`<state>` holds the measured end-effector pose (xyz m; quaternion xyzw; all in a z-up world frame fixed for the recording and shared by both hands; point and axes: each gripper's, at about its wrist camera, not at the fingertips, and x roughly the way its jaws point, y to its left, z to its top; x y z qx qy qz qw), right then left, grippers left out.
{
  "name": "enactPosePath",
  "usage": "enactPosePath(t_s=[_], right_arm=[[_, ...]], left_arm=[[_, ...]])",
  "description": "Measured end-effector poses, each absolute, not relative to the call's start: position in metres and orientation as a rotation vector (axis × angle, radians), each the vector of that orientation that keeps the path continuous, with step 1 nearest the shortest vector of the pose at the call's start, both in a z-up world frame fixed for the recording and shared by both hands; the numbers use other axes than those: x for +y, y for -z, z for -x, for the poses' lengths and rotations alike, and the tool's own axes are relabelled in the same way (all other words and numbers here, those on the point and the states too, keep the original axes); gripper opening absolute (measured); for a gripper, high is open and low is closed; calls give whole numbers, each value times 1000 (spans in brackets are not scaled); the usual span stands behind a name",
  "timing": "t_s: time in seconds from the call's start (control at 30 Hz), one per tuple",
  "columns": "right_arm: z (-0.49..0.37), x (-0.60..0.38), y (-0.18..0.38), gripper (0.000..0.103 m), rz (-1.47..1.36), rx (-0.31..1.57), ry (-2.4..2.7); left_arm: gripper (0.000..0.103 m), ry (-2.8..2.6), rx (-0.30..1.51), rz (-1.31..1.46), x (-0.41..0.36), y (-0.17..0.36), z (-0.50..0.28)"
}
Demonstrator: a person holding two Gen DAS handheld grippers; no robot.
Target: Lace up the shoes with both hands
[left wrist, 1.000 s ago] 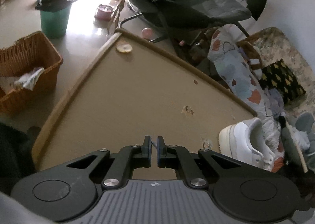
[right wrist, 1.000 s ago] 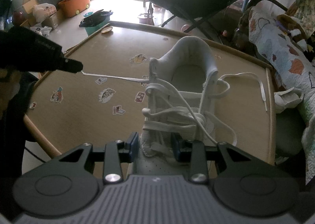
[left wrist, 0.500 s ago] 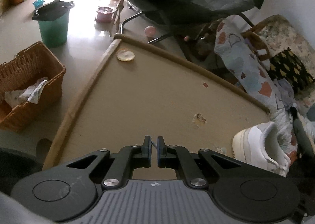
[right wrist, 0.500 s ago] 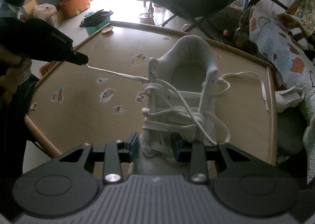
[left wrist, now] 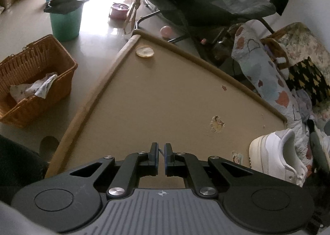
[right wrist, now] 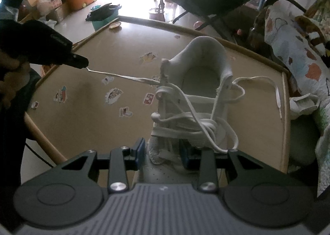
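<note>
The white shoe [right wrist: 193, 115] sits mid-table [right wrist: 115, 49], toe toward the camera. One lace end [right wrist: 123, 76] runs taut toward 10 o'clock into the closed left tongs [right wrist: 82, 63]. The right tongs [right wrist: 162, 151] clamp the shoe's front, steadying it. Best to keep the pull smooth along the eyelet line while the shoe stays pinned. Which eyelet the lace leaves is hard to make out; the toe is hidden.

Your white sneaker [right wrist: 198, 98] upright near the table's [right wrist: 103, 49] right edge, heel toward the far edge, loosely laced, one lace end [right wrist: 127, 77] taut leftward, the other [right wrist: 276, 92] slack rightward.
</note>
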<state>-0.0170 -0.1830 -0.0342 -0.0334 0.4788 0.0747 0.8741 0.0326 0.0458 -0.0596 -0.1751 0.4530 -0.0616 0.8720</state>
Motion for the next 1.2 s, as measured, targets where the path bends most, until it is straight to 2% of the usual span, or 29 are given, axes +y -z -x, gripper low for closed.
enactPosePath(t_s=[0.63,1.2], right_arm=[[-8,-184,32,36,3,1180,-126],[-12,-183,31,36,11,1220,-145]], left_arm=[[7,131,859,336,54,26,-11],[7,158,849,291,63,22,-33]])
